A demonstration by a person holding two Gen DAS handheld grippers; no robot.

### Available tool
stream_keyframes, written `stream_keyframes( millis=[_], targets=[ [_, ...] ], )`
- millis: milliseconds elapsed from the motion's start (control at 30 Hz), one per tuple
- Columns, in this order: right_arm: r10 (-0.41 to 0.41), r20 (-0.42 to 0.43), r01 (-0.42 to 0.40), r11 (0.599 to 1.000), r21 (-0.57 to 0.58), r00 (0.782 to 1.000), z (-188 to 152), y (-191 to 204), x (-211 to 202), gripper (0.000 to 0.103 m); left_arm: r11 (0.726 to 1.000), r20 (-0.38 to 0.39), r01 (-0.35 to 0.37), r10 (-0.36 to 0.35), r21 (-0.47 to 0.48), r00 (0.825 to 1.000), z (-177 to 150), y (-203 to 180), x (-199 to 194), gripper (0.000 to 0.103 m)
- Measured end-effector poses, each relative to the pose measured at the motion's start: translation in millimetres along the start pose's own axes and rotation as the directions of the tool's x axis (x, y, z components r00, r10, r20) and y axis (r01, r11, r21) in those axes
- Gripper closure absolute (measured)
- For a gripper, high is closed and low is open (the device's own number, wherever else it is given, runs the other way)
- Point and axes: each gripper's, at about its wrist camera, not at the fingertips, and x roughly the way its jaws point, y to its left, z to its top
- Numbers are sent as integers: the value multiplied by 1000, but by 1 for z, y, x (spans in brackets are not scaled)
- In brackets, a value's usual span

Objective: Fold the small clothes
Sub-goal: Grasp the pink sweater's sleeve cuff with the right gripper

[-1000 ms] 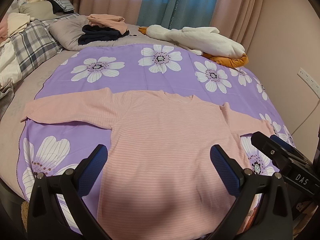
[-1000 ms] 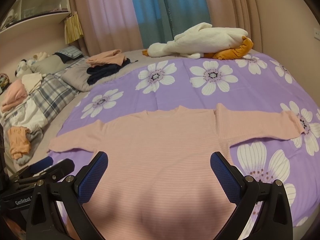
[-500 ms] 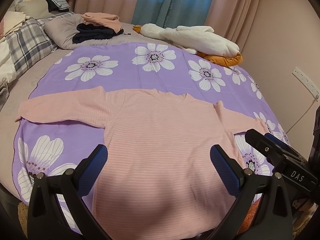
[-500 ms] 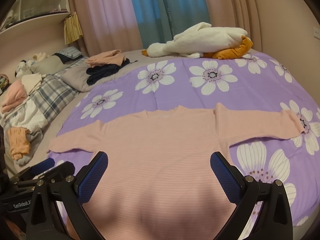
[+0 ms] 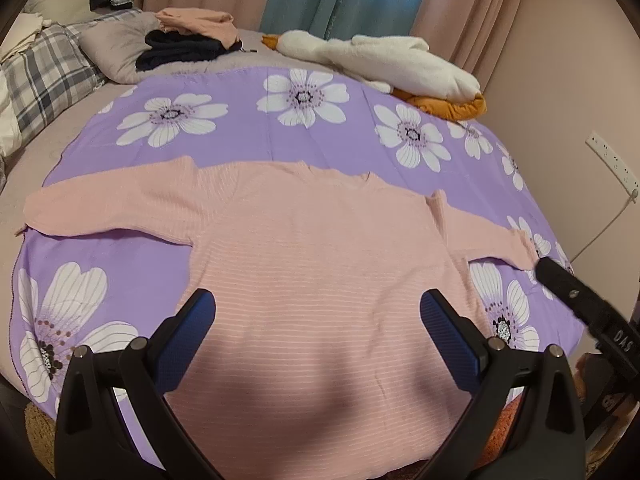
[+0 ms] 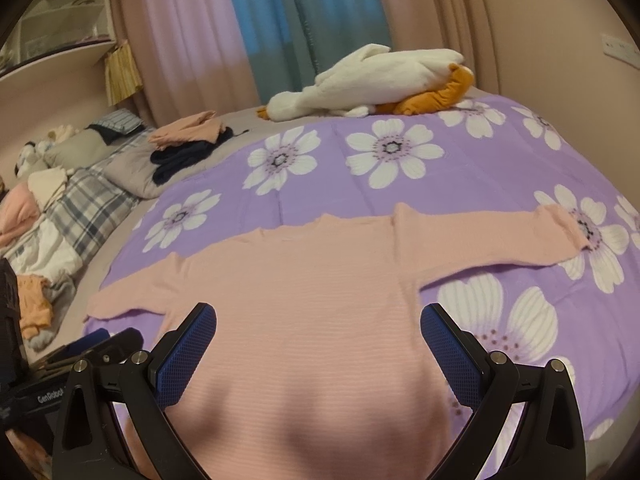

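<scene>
Room: a bedroom with pink and blue curtains at 12 o'clock; a bed covered by a purple flowered blanket fills both views
Clutter: a white plush goose at 12 o'clock beyond the blanket; a stack of folded clothes at 11 o'clock; a plaid pillow at 10 o'clock
Garment: the pink striped top lies flat at the centre of the blanket, face up or down I cannot tell; left sleeve stretches toward 9 o'clock, right sleeve toward 2 o'clock; hem nearest the cameras
Left gripper: jaws spread wide over the lower body of the top, holding nothing
Right gripper: jaws likewise spread and empty, above the same hem area
Risks: a pinch that goes too deep probably catches the blanket with the knit, dragging both; a grasp of only the top layer would likely split the hem and fold crooked; uneven lifting between the two tools could skew the body; the thin fabric may slip from the pads and bunch
</scene>
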Motion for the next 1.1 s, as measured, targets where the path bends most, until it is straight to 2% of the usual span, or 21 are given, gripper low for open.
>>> stream_keyframes(
  millis=[167,300,367,500,633,733,800,933,967,1067,1100],
  targets=[
    [-17,20,16,997,78,1000,7,-45,-11,1,1000,-34,-18,18,11,999,1,-7,14,1],
    [-80,25,74,981,177,996,19,-107,-17,2,1000,-48,-26,27,16,999,1,-11,23,1],
    [-125,8,120,966,228,992,27,-143,-15,8,999,-57,-32,33,16,998,1,-12,29,1],
    [-184,-52,191,928,321,982,44,-208,2,19,999,-86,-51,52,17,995,3,-13,45,2],
    [-269,-133,300,866,400,954,53,-261,36,30,997,-119,-71,73,24,990,2,-13,65,2],
    [-287,-199,348,824,448,937,49,-296,68,31,997,-153,-78,80,20,985,0,-11,77,4],
    [-273,-230,353,799,487,934,43,-309,86,33,997,-172,-81,83,17,982,-1,-9,84,4],
    [-291,-270,394,750,531,918,34,-325,110,46,996,-190,-87,89,16,978,-3,-7,92,4],
    [-294,-261,391,746,539,919,33,-327,112,47,996,-191,-87,89,16,978,-3,-7,93,4],
    [-296,-244,383,753,534,923,38,-324,114,74,996,-194,-90,91,14,977,-3,-6,96,4],
    [-304,-247,391,756,524,920,39,-323,114,92,996,-195,-91,92,11,976,-3,-5,97,4]
  ],
)
